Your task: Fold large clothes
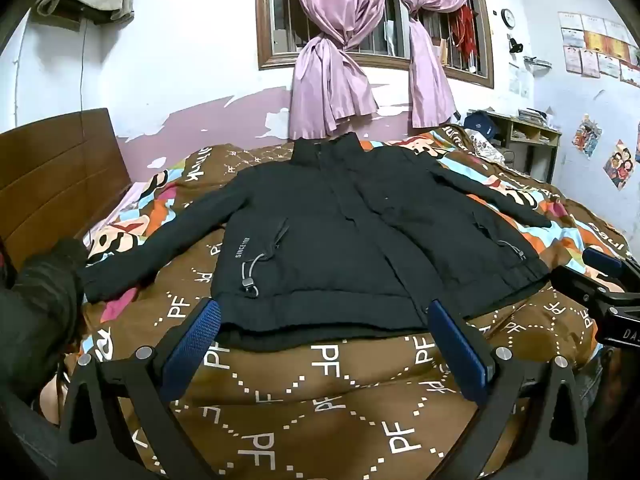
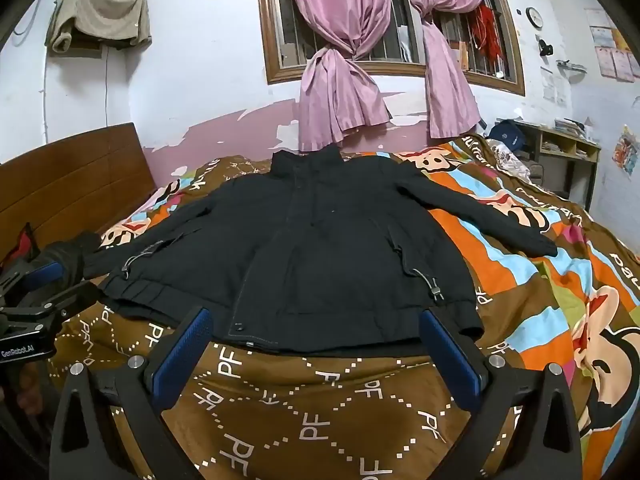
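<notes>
A large black jacket (image 1: 352,232) lies flat and face up on the bed, collar toward the window, both sleeves spread out to the sides. In the right wrist view the same jacket (image 2: 320,256) fills the middle. My left gripper (image 1: 324,316) hovers just short of the hem, jaws wide open with nothing between the blue pads (image 1: 194,344). My right gripper (image 2: 316,320) is also open and empty, in front of the hem's right half. Each gripper appears at the edge of the other's view: the right one (image 1: 600,280), the left one (image 2: 36,292).
The bed carries a brown quilt (image 1: 320,400) with cartoon prints. A wooden headboard (image 1: 60,176) stands at the left, a dark bundle of cloth (image 1: 44,292) beside the left sleeve. A curtained window (image 1: 372,12) and a shelf (image 1: 528,136) are at the back.
</notes>
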